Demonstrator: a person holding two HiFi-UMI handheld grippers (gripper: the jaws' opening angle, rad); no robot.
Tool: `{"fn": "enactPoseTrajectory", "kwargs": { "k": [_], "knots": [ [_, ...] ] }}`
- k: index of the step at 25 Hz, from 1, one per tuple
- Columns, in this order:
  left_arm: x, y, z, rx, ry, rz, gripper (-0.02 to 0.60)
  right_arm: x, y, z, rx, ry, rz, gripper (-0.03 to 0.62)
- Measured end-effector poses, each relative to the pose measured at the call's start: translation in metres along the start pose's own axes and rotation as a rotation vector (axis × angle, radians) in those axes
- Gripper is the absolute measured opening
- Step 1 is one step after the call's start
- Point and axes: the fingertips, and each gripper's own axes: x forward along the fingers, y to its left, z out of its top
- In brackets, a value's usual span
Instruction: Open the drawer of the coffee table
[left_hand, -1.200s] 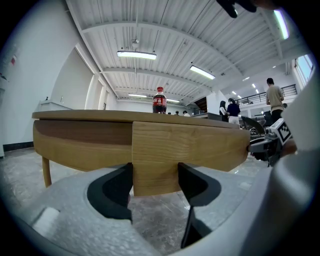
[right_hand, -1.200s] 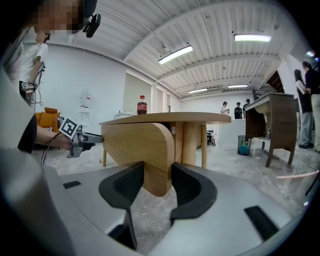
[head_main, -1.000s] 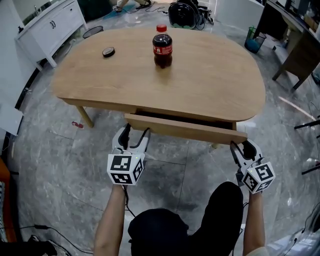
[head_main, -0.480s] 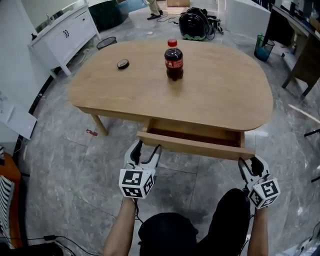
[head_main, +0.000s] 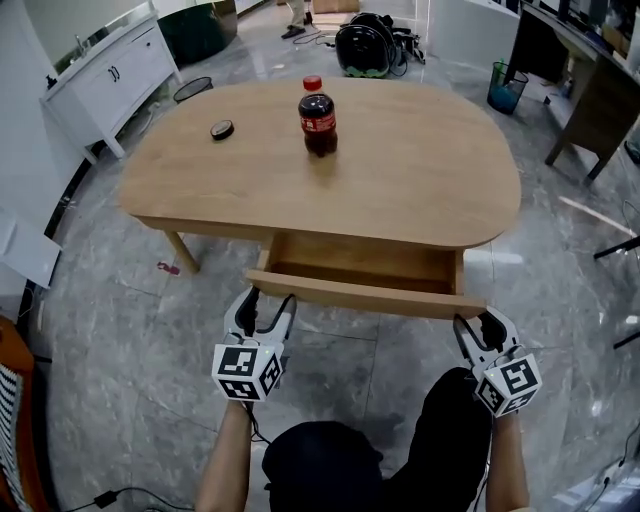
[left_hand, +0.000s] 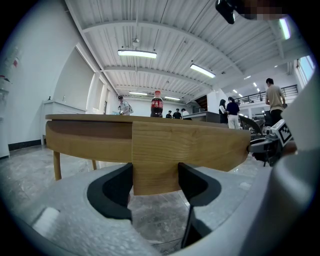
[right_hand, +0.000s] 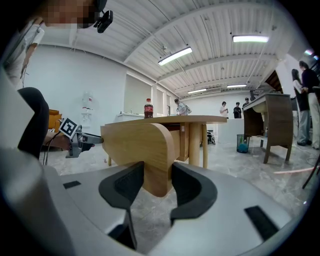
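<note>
Drawer front clamped by left gripper, right gripper.

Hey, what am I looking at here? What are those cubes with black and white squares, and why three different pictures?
No robot here: a person holds a tool in each hand, the left gripper and the right gripper; the patterned cubes are part of them. The picture from above comes from a camera on the person's head. The other two come from cameras riding on each gripper, looking along its fingers. On the coffee table stand a cola bottle and a small black round thing. Each gripper clamps one end of the drawer front, which stands partly pulled out.
</note>
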Motion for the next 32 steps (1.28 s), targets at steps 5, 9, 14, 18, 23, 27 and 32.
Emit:
{"fn": "enactPoseTrajectory", "kwargs": {
  "k": [5, 9, 14, 18, 23, 27, 32],
  "knots": [
    [-0.01, -0.001, -0.001, 0.003, -0.001, 0.009, 0.273, -0.006, 0.007, -0.001, 0.0, 0.005, 0.006, 0.184],
    [-0.015, -0.004, -0.006, 0.0, 0.005, 0.008, 0.273, -0.012, 0.009, -0.005, 0.0, 0.008, 0.003, 0.184],
    [-0.025, -0.005, -0.007, 0.007, 0.002, 0.016, 0.273, -0.017, 0.015, -0.006, -0.005, 0.001, 0.013, 0.184],
    [-0.028, -0.007, -0.016, 0.0, 0.027, 0.024, 0.273, -0.02, 0.016, -0.012, -0.012, 0.021, 0.002, 0.184],
    [-0.033, -0.008, -0.016, 0.002, 0.04, 0.027, 0.275, -0.024, 0.02, -0.013, -0.008, 0.011, 0.02, 0.184],
    [-0.033, -0.008, -0.021, -0.003, 0.075, 0.025, 0.275, -0.025, 0.021, -0.017, 0.001, 0.019, 0.025, 0.183],
    [-0.032, -0.008, -0.022, -0.005, 0.07, 0.029, 0.275, -0.023, 0.02, -0.017, -0.009, -0.008, 0.053, 0.181]
  ]
}}
